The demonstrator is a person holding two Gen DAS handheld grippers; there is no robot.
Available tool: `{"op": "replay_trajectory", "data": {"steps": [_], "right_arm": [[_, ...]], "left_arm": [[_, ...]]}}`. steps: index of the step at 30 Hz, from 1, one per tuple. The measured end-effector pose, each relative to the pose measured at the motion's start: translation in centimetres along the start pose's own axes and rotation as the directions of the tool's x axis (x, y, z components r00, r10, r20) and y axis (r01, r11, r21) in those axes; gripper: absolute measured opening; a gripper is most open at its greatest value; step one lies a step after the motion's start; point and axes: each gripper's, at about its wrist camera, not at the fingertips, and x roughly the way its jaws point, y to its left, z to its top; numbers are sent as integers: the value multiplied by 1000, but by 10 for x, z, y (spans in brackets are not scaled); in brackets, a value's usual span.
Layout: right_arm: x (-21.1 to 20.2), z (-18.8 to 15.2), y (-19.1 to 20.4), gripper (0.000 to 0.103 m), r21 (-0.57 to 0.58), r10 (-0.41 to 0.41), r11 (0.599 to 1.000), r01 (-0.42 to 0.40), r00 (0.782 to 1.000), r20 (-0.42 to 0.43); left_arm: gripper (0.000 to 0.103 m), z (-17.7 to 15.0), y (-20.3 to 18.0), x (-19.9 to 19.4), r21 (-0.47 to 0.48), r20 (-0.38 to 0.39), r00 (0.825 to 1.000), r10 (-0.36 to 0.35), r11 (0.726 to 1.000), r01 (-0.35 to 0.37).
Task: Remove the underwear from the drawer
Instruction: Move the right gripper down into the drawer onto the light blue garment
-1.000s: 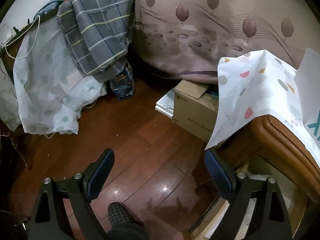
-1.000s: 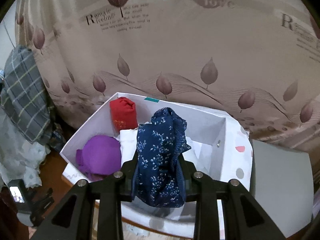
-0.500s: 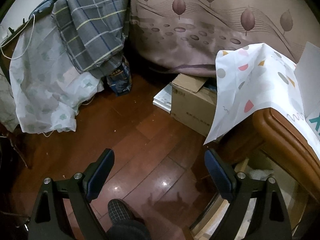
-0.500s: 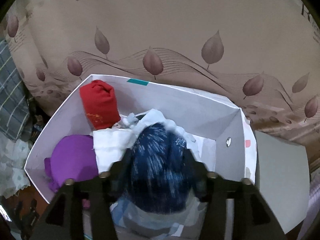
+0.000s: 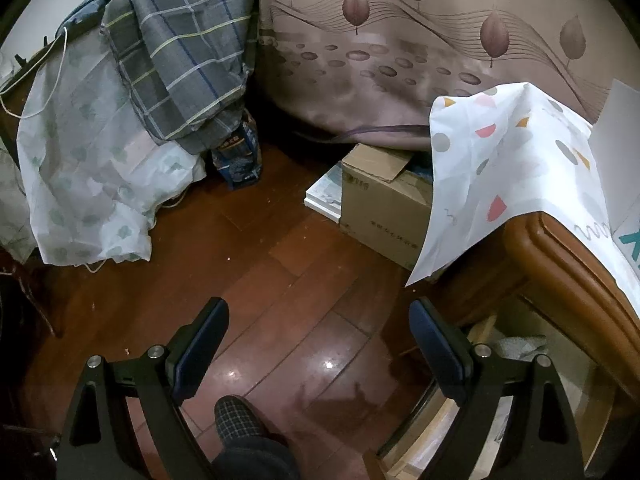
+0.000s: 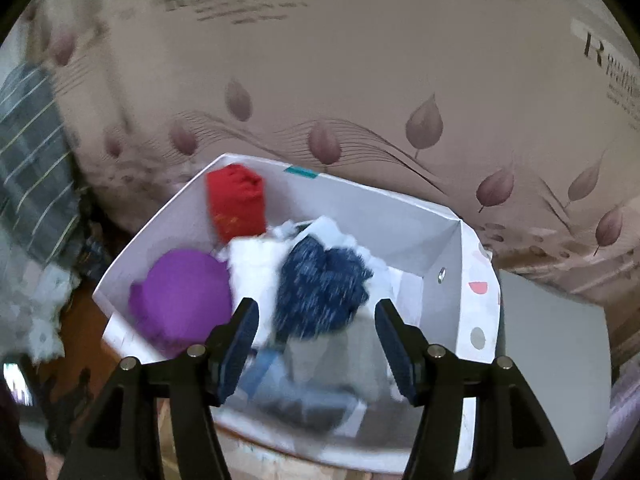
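While your right gripper [image 6: 316,338] hangs over the box, status is:

right jaws: just been opening; now spread, pads clear of everything, nothing gripped.
blue underwear [image 6: 322,286]: released. It lies bunched in the white box [image 6: 448,240], on top of white cloth [image 6: 252,256], just beyond and between your right fingers [image 6: 240,330]. Blurred, so I can't tell its exact fold.
box contents: red roll [image 6: 236,200] at the far left corner, purple piece [image 6: 184,296] at the near left, grey and light-blue pieces [image 6: 336,356] under the right gripper.
box position: against the leaf-print curtain [image 6: 360,80], a grey panel [image 6: 552,340] just beside its right wall.
left gripper [image 5: 318,336]: your jaws stand wide apart, holding nothing, pointing down at the wood floor [image 5: 260,280].
left view, near: your slipper [image 5: 240,420] is between the fingers at the bottom edge.
left view, right side: wooden furniture edge [image 5: 560,264] with a patterned cloth [image 5: 500,168] draped over it.
left view, far: cardboard box [image 5: 384,204] on the floor by the curtain; plaid fabric [image 5: 188,48] over a pale sheet [image 5: 92,168] at the left.
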Motion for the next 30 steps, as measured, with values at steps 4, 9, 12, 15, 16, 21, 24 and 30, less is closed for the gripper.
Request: {"op": "replay_trajectory", "data": {"steps": [4, 9, 12, 15, 16, 21, 24, 30], "right_arm": [[-26, -32, 13, 62, -73, 47, 996, -46, 999, 5], [-46, -76, 29, 62, -137, 140, 980, -141, 990, -21], [-38, -108, 42, 62, -159, 190, 966, -202, 978, -85], [-10, -142, 59, 62, -175, 213, 954, -245, 960, -184], [0, -152, 63, 62, -177, 210, 952, -249, 954, -213], [74, -195, 87, 62, -190, 171, 948, -256, 911, -376], [111, -205, 97, 62, -227, 124, 945, -237, 898, -423], [168, -217, 118, 62, -378, 17, 904, -202, 898, -439]], "left_arm": [[90, 1, 3, 0, -7, -1, 1000, -3, 1000, 3], [90, 1, 3, 0, -7, 0, 1000, -2, 1000, 2], [90, 2, 2, 0, -10, -1, 1000, -2, 1000, 2], [90, 2, 3, 1, -11, -7, 1000, -3, 1000, 3], [90, 2, 5, 2, -14, -12, 1000, -3, 1000, 2], [90, 2, 11, 4, -36, -29, 1000, -9, 999, 8], [90, 2, 13, 6, -36, -40, 999, -9, 999, 8], [90, 2, 9, 5, -27, -43, 999, -25, 999, 24]]}}
